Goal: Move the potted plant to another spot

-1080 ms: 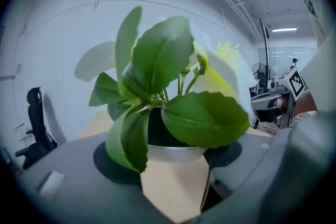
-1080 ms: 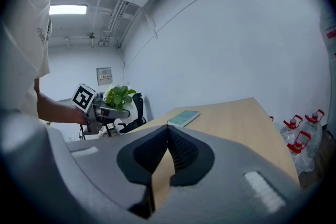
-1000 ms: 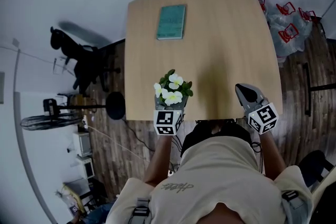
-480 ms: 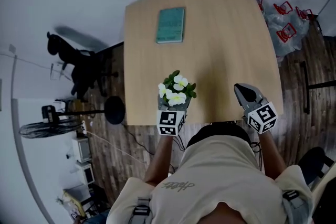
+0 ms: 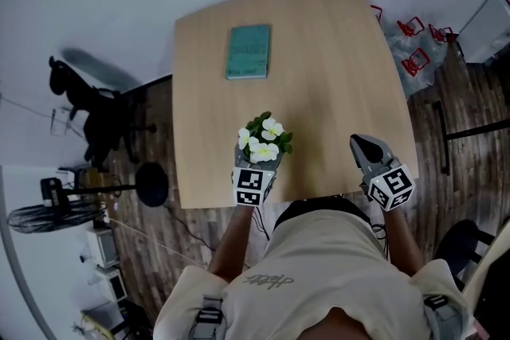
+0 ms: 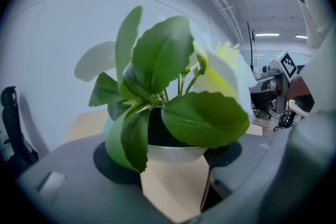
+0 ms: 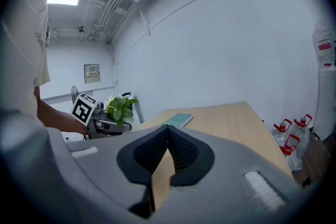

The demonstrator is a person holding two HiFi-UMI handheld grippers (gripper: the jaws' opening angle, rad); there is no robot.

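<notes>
The potted plant (image 5: 263, 141) has green leaves and white flowers in a small pale pot (image 6: 173, 152). My left gripper (image 5: 257, 162) is shut on the pot, one pad on each side, over the near part of the wooden table (image 5: 335, 52). In the left gripper view the leaves (image 6: 168, 71) fill the picture and hide most of what lies beyond. My right gripper (image 5: 362, 146) hovers at the table's near right edge, shut and holding nothing. The right gripper view shows its pads meeting at the tip (image 7: 169, 131), with the plant (image 7: 119, 107) off to the left.
A teal book (image 5: 249, 52) lies flat on the far left part of the table. A black chair (image 5: 88, 107) and a floor fan (image 5: 48, 211) stand left of the table. Water bottles with red handles (image 5: 414, 44) sit on the floor at the right.
My left gripper has carried the plant a little farther in over the table from its near edge. My right gripper has barely shifted and is still shut.
</notes>
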